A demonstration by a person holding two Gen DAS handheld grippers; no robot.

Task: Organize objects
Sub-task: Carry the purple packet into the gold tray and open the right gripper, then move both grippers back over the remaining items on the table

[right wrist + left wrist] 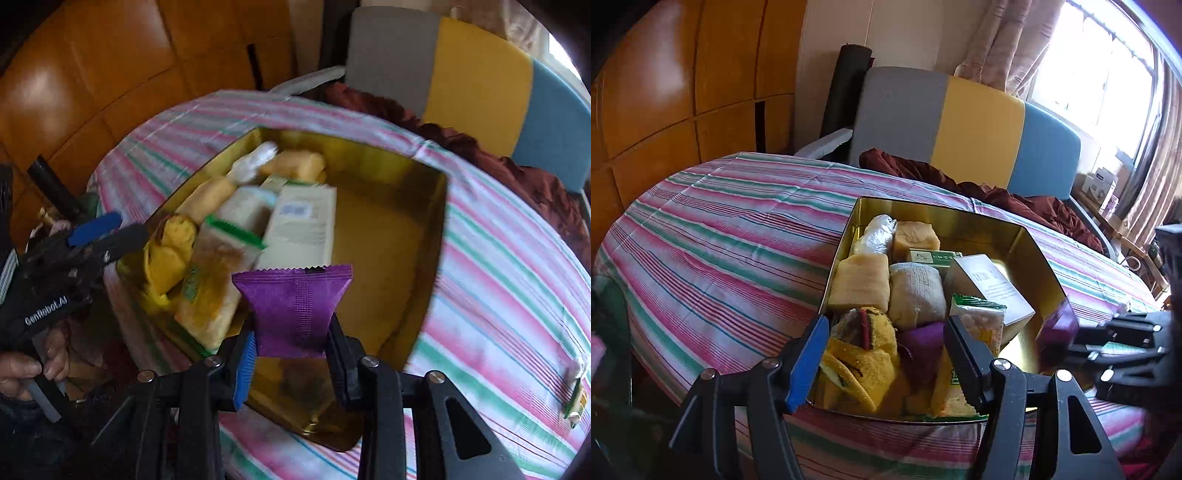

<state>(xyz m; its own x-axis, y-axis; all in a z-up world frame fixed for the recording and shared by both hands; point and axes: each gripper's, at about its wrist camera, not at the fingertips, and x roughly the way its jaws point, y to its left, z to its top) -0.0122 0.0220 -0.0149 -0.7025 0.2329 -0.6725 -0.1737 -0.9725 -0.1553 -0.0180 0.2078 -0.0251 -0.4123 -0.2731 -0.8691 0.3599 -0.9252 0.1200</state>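
Note:
A gold tin box (1039, 258) (441, 221) sits on the striped table. It holds rolled socks, a white carton (991, 288) (303, 229) and a green-edged snack packet (979, 321) (218, 280). My right gripper (291, 345) is shut on a purple snack packet (295, 306) above the box's near right part; the packet shows blurred in the left wrist view (1056, 328). My left gripper (886, 354) is open and empty over the box's near left corner, above a yellow sock (857, 369).
The striped tablecloth (720, 236) covers a round table. A chair with grey, yellow and blue back (975, 129) stands behind it with dark red cloth (1015, 199) on it. A small packet (574, 398) lies on the table at right. Wooden cabinets (665, 92) stand left.

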